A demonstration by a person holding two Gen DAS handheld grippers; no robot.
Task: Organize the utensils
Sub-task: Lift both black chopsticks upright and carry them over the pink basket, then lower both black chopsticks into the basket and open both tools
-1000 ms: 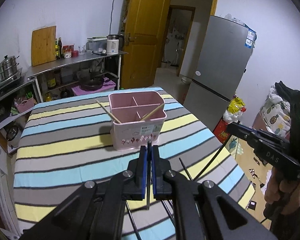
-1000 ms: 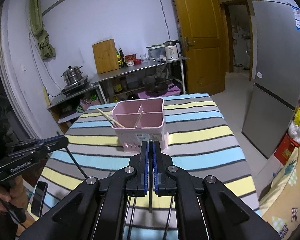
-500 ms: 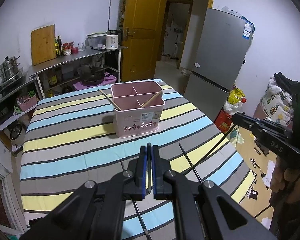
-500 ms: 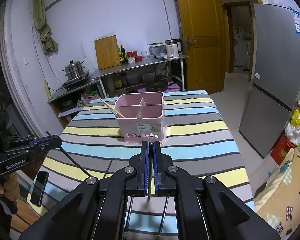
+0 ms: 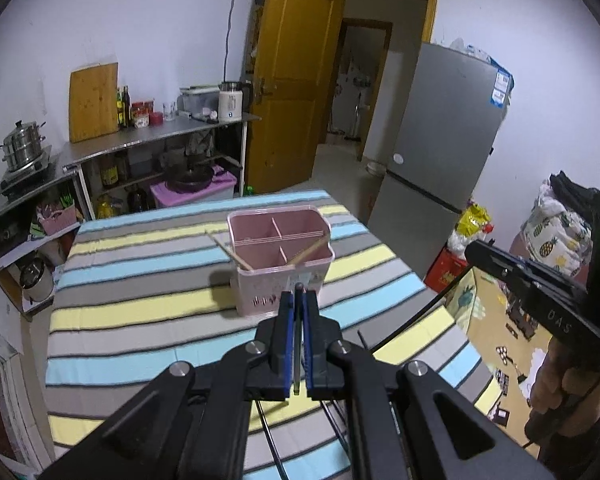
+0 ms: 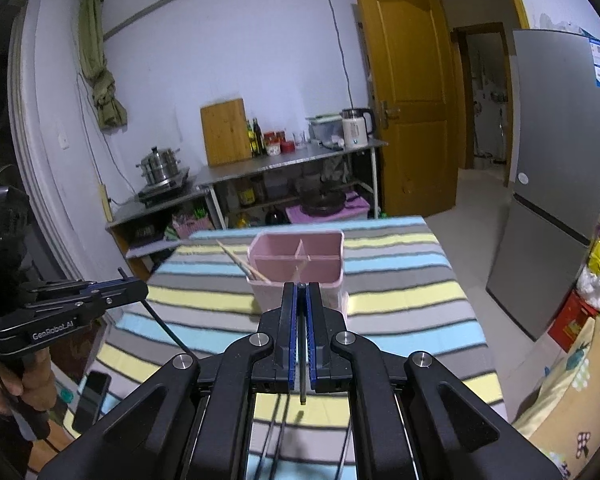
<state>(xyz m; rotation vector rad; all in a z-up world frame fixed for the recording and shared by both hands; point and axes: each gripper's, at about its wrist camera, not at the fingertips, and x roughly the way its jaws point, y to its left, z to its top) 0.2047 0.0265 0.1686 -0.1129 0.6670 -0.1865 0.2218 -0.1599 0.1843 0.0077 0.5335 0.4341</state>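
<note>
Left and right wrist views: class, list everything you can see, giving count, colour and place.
Tablecloth: one, blue, yellow and grey stripes, foreground.
Utensil holder: one, pink, divided, middle of the cloth.
Wooden chopsticks: at least two, pale, leaning in the holder.
Black chopsticks: several, one clamped in each gripper, others lying on the cloth.
Fridge: one, grey, right side.
Door: one, yellow-brown, open, far end.
Kettle: one, white, on the steel counter.
Left gripper: black, blue pads, shut on a chopstick.
Right gripper: same, shut on a chopstick.
</note>
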